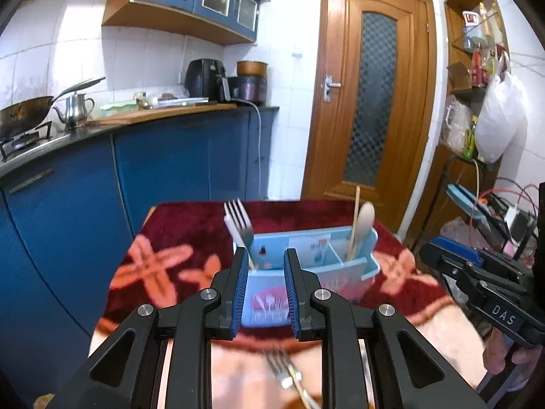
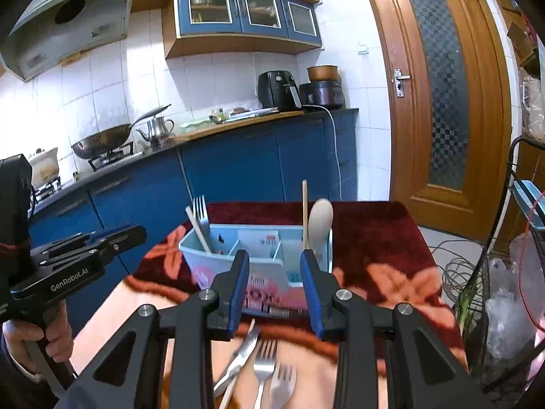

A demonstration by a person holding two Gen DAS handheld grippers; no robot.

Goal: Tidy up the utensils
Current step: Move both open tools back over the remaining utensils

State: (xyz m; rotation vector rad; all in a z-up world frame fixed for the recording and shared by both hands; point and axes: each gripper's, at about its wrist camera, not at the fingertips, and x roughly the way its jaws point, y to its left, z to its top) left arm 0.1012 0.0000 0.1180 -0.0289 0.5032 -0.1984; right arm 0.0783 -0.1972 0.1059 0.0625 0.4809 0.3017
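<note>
Two grippers, left [image 1: 264, 289] and right [image 2: 274, 289], hung part open, both empty, before a light-blue organizer [image 2: 218, 266] mid-table on the red cloth [image 2: 374, 238]. Fork [image 2: 200, 214] stood in its left compartment, wooden spoon [image 2: 320, 220] in its right; loose forks [image 2: 272, 371] lay near the front edge.

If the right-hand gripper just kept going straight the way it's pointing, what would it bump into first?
Most likely the light blue utensil caddy: the right gripper, jaws open and empty, frames its near wall. Depth is hard to judge.

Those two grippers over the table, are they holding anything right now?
No. The left gripper and the right gripper both stand open with nothing between their fingers; the blue organizer sits behind them.
</note>
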